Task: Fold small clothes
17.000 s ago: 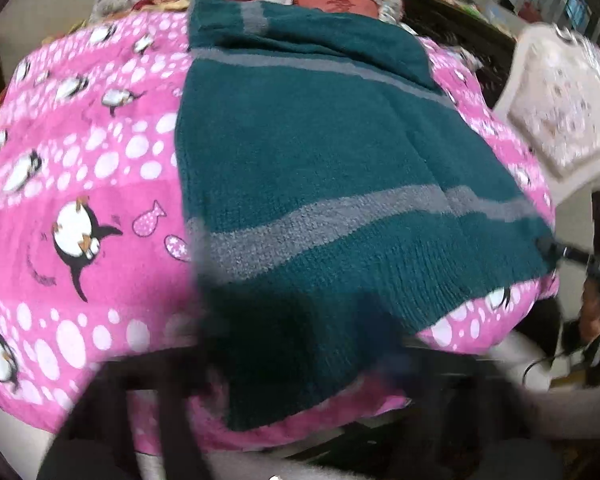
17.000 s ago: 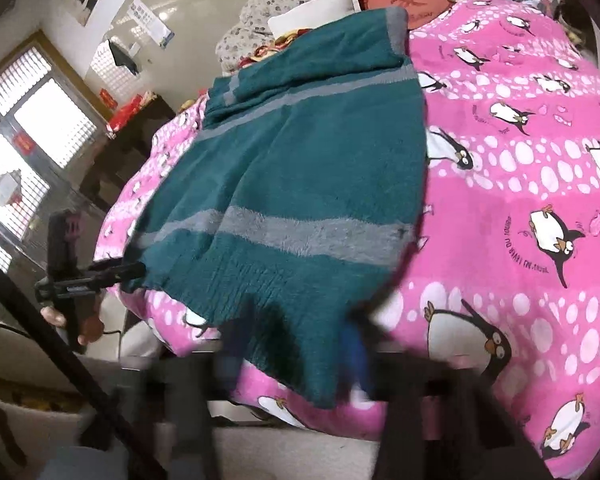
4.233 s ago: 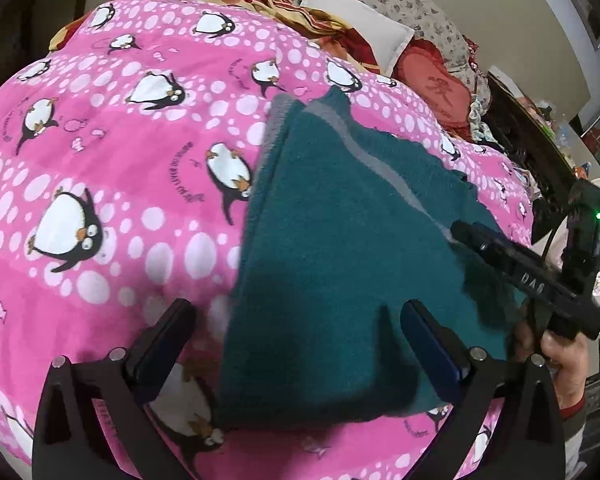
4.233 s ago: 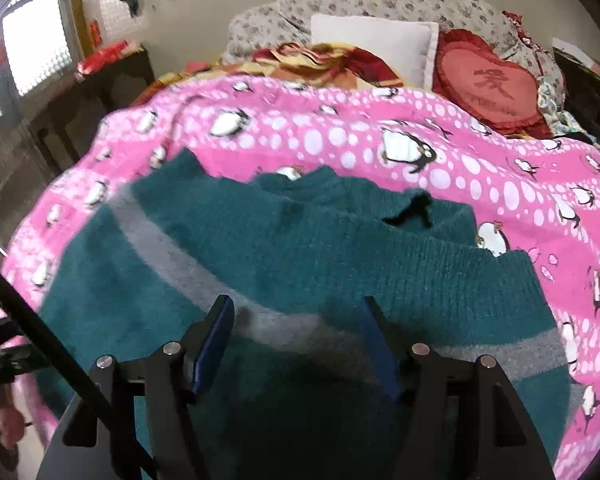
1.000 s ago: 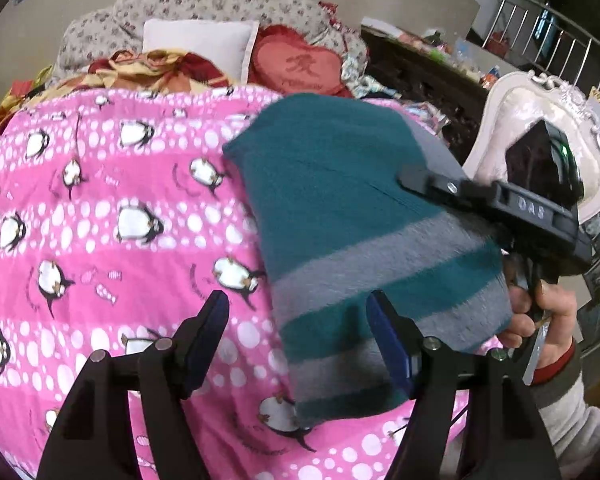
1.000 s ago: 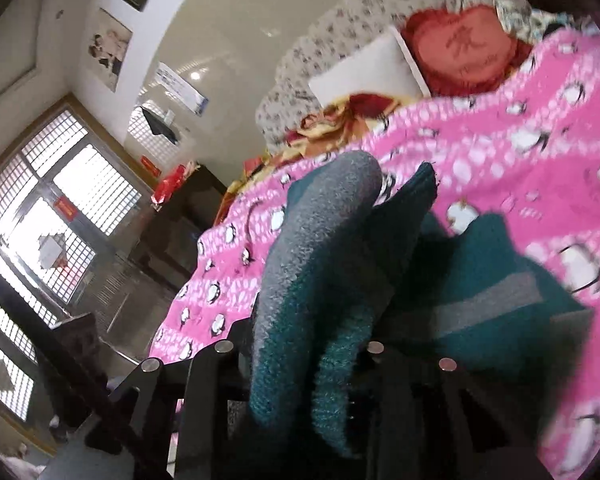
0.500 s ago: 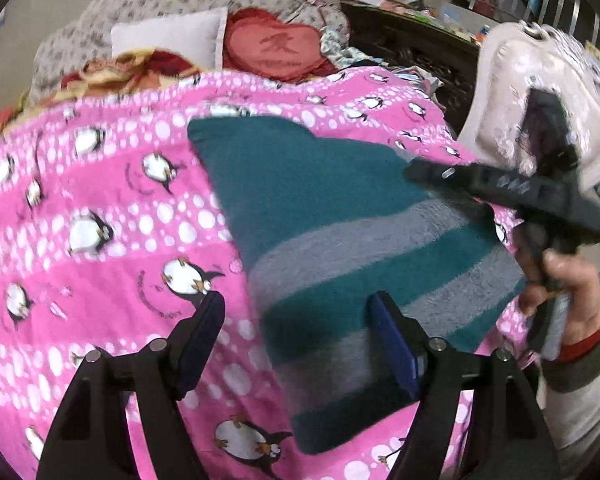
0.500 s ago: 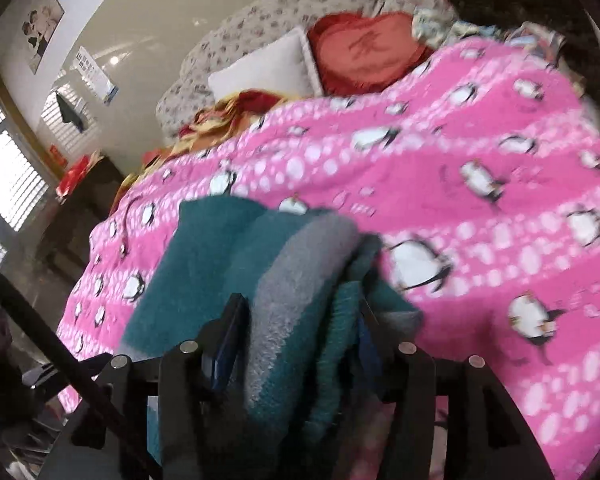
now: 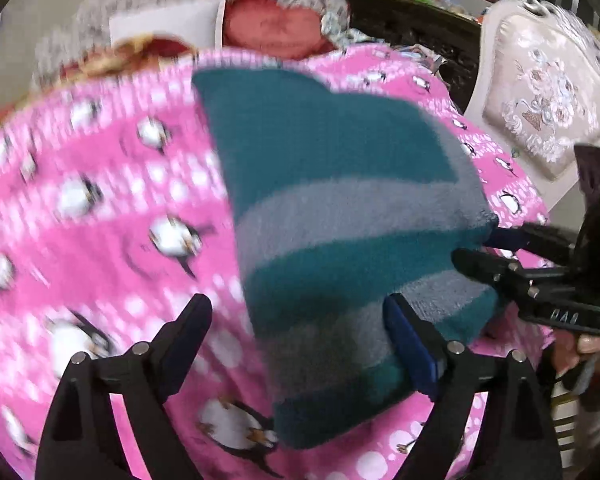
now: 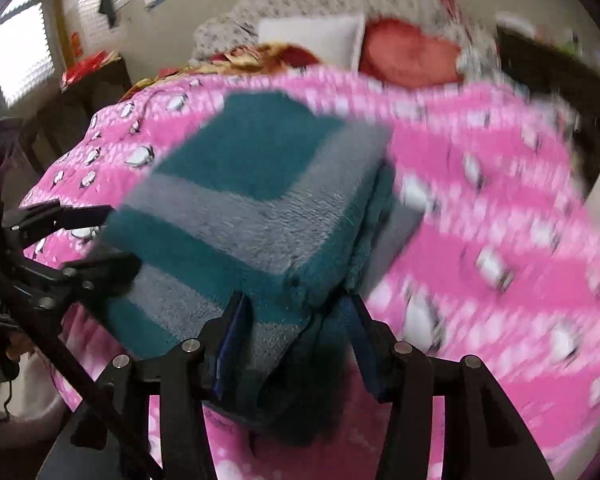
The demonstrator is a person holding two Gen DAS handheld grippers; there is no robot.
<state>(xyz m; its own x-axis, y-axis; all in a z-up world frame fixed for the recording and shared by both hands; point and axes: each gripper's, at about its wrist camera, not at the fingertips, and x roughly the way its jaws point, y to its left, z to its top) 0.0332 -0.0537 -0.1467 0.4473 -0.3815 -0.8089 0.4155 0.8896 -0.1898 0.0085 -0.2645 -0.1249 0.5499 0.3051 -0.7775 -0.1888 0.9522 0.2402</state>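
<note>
Your folded sweater (image 9: 340, 216) lies on the pink penguin blanket (image 9: 112, 208) at the bed's near edge. Its stacked layers sit between your right hand-held gripper's (image 10: 296, 332) closing jaws; pull away carelessly and the fold may spring apart or slide off. Your left hand-held gripper (image 9: 300, 336) is opening wide over the near edge, gripping nothing. Pillows (image 10: 312, 36) and an ornate chair (image 9: 540, 100) stand beyond.

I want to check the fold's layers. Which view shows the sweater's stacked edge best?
The right wrist view: the sweater's layered edge faces it between the right tongs. The left wrist view shows only its striped top.
</note>
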